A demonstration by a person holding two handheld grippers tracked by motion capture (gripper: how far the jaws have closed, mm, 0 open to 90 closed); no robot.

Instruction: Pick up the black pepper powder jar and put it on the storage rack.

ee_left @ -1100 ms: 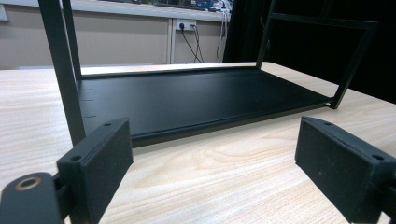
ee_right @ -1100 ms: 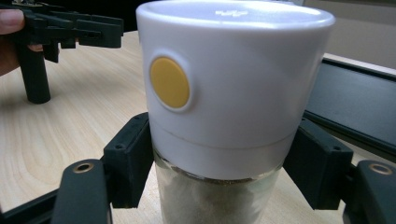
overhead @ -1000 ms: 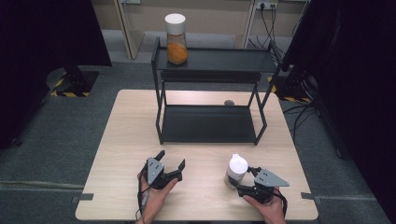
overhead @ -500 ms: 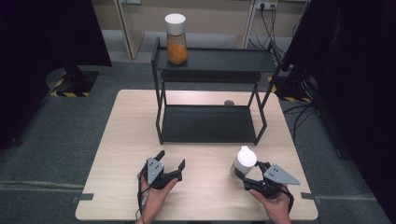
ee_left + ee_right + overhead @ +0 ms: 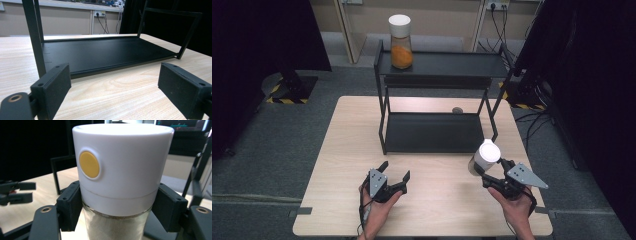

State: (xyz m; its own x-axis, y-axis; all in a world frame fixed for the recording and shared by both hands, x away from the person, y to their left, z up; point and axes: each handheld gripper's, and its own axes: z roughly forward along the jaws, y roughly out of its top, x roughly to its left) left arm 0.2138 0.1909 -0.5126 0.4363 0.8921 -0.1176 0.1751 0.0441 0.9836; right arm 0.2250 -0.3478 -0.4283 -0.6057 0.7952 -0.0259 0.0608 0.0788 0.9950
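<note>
High view: the right gripper (image 5: 486, 172), lower right of the frame, has its jaws clamped on a white-lidded jar (image 5: 482, 157) just below the lid, holding it above the tabletop (image 5: 347, 150). The left gripper (image 5: 394, 177), lower centre, rests with jaws apart and nothing between them. A black shelf rack (image 5: 437, 132) stands mid-frame; an orange-filled jar (image 5: 401, 35) sits at its top left.

Since the earlier pictures the right gripper (image 5: 486, 173) has lifted the white-capped jar (image 5: 483, 157) off the table (image 5: 342, 150) near its right edge, toward the rack's (image 5: 437, 132) front right leg.
</note>
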